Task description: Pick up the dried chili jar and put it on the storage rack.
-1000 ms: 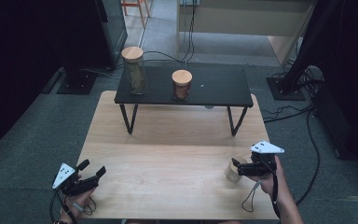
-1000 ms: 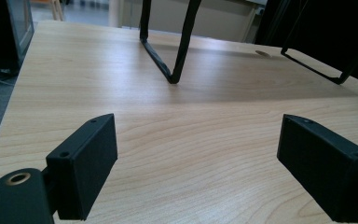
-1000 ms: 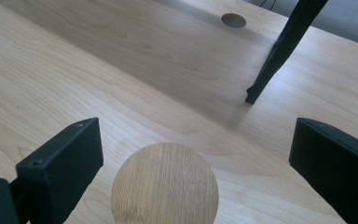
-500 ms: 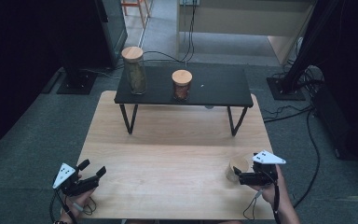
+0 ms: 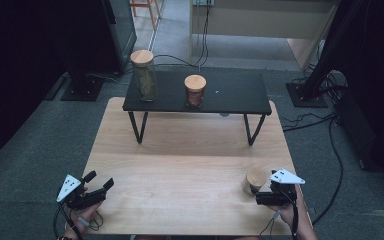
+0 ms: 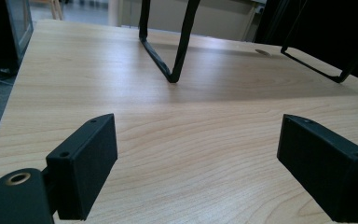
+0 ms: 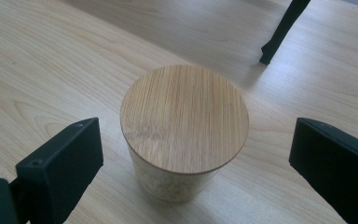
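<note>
A short jar with a round wooden lid (image 5: pixel 254 180) stands on the light wooden table (image 5: pixel 180 165) near its front right corner. My right gripper (image 5: pixel 261 196) sits just behind it, low over the table, held by a hand. In the right gripper view the jar (image 7: pixel 184 121) stands between the two wide-apart black jaws of the right gripper (image 7: pixel 196 135), with a gap on each side. My left gripper (image 5: pixel 101 179) rests at the front left corner, open. In the left gripper view, bare wood lies between the jaws of the left gripper (image 6: pixel 198 140).
A low black stand (image 5: pixel 235 92) on thin legs spans the back of the table. On it are a tall jar (image 5: pixel 143 75) and a shorter brown jar (image 5: pixel 195 90), both wooden-lidded. One stand leg (image 6: pixel 168 51) rises ahead of the left gripper. Cables lie on the floor at right.
The right gripper has sunk lower and drawn slightly toward the table's front edge, beside the short jar. The jar and the left gripper have stayed put.
</note>
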The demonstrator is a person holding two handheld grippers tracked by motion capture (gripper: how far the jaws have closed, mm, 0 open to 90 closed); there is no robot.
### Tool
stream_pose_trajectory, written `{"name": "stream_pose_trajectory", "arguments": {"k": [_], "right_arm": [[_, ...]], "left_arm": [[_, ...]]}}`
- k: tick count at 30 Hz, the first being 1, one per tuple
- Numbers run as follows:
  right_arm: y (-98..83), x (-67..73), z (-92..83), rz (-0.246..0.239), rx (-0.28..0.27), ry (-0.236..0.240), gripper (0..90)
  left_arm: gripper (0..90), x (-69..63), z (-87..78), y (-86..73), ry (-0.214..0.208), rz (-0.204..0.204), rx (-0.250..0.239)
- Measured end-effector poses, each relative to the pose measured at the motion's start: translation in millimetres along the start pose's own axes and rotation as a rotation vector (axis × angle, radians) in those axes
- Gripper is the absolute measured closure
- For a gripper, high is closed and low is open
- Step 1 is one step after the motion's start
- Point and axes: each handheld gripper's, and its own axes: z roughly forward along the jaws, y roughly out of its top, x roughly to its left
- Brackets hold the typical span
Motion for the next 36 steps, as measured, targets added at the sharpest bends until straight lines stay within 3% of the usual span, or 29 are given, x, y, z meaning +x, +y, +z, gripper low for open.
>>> {"name": "stream_pose_trajectory", "arguments": {"k": [23, 36], "right_arm": [[-30.8, 8.4, 4.2, -0.005, -0.01, 0.012, 2.5], [-36.9, 9.5, 4.6, 0.007, -0.01, 0.012, 2.5]], "left_arm": [[12.2, -0.7, -0.3, -0.2, 0.002, 0.005, 0.0], [12.2, -1.9, -0.1, -0.2, 0.005, 0.005, 0.001]]}}
